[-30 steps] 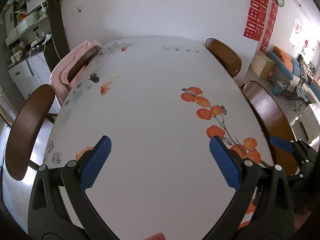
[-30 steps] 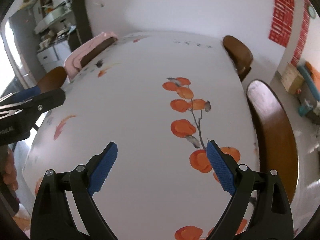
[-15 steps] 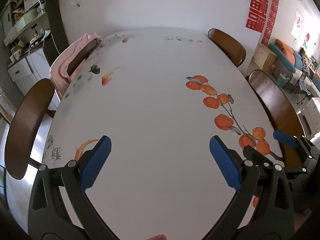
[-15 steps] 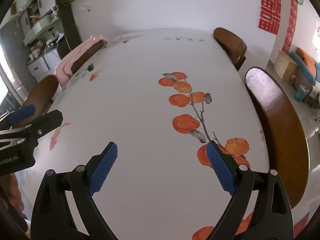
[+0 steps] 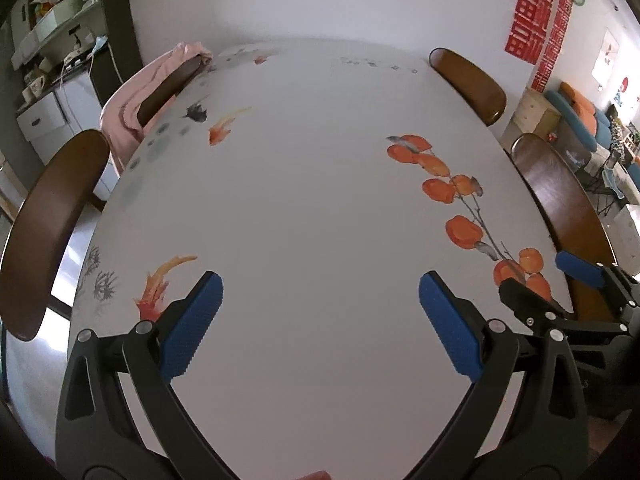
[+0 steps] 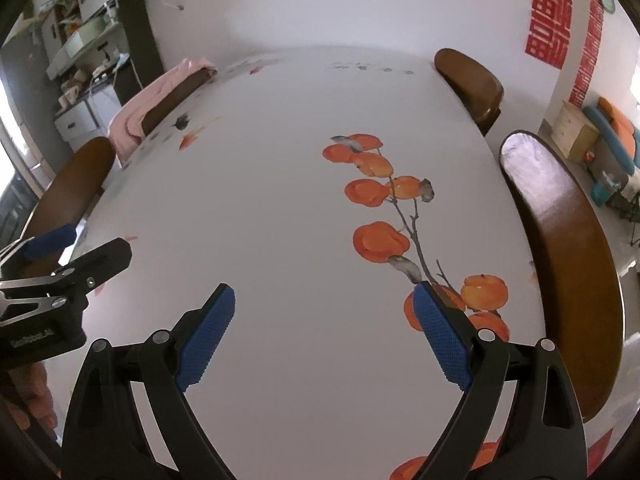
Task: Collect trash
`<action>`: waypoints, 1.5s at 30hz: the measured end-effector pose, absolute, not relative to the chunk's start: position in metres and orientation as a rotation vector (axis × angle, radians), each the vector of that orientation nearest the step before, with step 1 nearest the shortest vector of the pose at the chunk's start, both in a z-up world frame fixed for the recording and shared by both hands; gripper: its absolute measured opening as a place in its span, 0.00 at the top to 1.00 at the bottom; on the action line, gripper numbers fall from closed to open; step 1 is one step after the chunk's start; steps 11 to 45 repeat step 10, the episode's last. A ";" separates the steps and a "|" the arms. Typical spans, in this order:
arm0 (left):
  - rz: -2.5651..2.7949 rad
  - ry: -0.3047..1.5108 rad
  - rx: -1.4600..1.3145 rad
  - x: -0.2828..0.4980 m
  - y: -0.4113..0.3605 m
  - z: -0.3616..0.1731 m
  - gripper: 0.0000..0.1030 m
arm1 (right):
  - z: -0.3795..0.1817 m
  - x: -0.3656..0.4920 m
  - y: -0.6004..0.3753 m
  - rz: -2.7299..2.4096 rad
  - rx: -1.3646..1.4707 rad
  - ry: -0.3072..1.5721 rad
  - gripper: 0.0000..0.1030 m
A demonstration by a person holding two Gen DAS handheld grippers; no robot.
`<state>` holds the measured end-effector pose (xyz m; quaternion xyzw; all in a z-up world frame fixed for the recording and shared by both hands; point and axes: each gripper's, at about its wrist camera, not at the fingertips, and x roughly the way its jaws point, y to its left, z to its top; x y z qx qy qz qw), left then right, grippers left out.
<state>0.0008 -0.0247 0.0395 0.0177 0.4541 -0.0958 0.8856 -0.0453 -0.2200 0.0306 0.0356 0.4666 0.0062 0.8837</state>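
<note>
Daylight, soft and even; no hard shadows on the white table [image 5: 304, 208]. In the right wrist view, strong glare on the near chair back [image 6: 532, 160] at 3 o'clock, blown-out window light at 9 o'clock. In the left wrist view, overexposed room at 2 o'clock, bright floor reflection at 8 o'clock. Heavy fisheye bowing: table edges and walls curve, black vignette in all corners. Centre sharp; printed orange fruit [image 6: 380, 240] crisp. Far table end pale, washed, slightly soft at 12 o'clock.

White painted table [image 5: 304, 208]; brown chairs [image 6: 560, 240] around; pink cloth [image 5: 132, 100] draped on one.
</note>
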 end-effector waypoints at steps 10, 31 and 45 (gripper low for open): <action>-0.169 0.976 0.025 0.006 -0.022 0.033 0.07 | 0.031 -0.042 -0.221 0.022 0.070 0.975 0.13; -0.169 0.976 0.025 0.006 -0.022 0.033 0.07 | 0.031 -0.042 -0.221 0.022 0.070 0.975 0.13; -0.169 0.976 0.025 0.006 -0.022 0.033 0.07 | 0.031 -0.042 -0.221 0.022 0.070 0.975 0.13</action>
